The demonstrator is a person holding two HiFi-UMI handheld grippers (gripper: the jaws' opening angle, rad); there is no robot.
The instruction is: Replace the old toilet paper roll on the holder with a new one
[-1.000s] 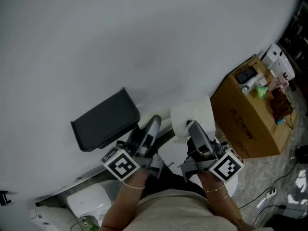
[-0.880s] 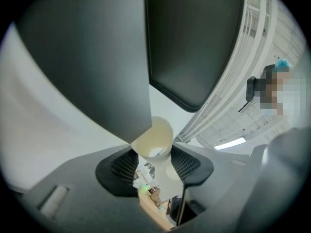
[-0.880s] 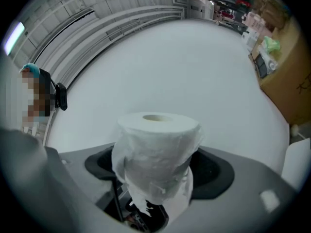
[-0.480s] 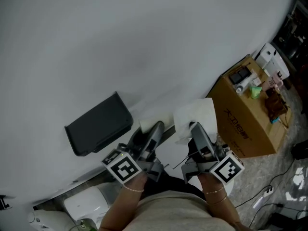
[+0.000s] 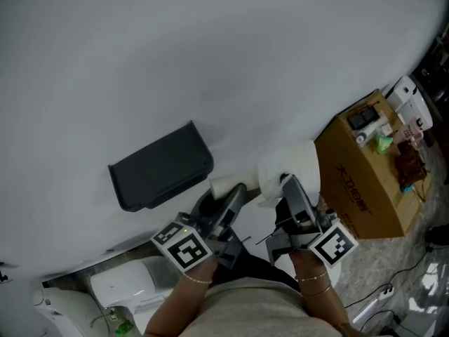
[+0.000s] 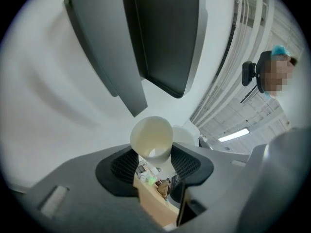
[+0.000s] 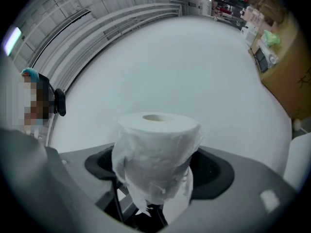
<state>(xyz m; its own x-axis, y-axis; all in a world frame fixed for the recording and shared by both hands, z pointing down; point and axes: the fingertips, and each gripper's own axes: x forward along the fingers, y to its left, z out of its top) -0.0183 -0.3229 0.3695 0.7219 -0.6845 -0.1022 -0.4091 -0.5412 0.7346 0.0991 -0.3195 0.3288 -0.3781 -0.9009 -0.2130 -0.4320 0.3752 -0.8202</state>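
L: left gripper jaws clamped on empty cream cardboard tube, just beside right end of dark grey wall-mounted holder | R: right gripper jaws clamped on full white toilet paper roll, off holder

In the head view, the person's forearms run off the bottom edge, and a white toilet at lower left is cut by the same edge. The things on top of the cardboard box are too small to tell apart.

In the left gripper view, the dark holder is cut off at the top. The lower end of the empty tube is hidden between the jaws of the left gripper.

In the right gripper view, the right gripper hides the lower sides of the toilet roll.
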